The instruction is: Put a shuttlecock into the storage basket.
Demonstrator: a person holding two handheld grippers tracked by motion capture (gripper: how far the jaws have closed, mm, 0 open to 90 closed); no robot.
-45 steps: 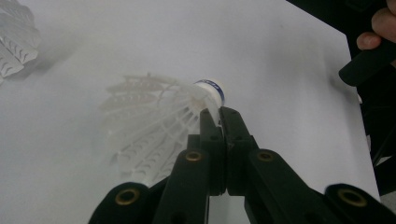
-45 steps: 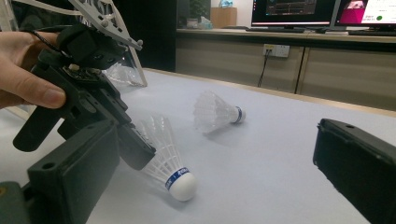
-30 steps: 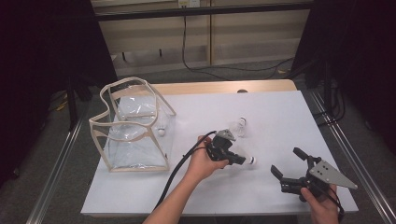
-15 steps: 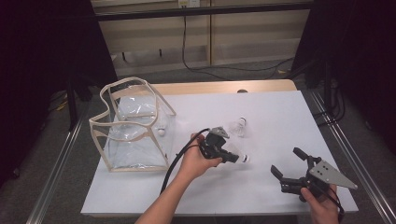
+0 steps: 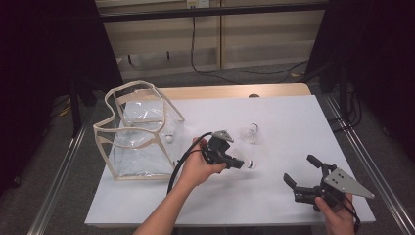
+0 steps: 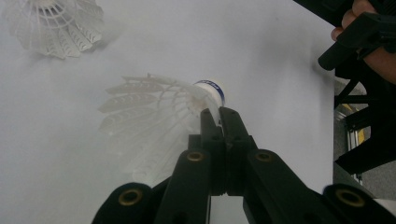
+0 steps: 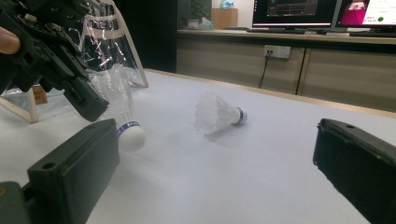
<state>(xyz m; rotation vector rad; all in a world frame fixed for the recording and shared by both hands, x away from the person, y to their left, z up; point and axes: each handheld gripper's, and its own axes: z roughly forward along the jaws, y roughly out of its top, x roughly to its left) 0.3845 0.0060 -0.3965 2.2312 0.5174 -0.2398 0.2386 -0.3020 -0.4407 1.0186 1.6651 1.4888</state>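
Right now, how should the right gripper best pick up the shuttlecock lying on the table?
Probably by the feather skirt of the lying shuttlecock: it rests on its side, cork toward the monitors, skirt widest and springy. The open right gripper could come from above, jaws across the skirt.

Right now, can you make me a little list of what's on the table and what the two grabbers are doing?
table: white top
left gripper: shut on held shuttlecock, lifted off the table
right gripper: open, holding nothing
second shuttlecock: lying on its side on the table
clear bag: standing at the table's left, top open
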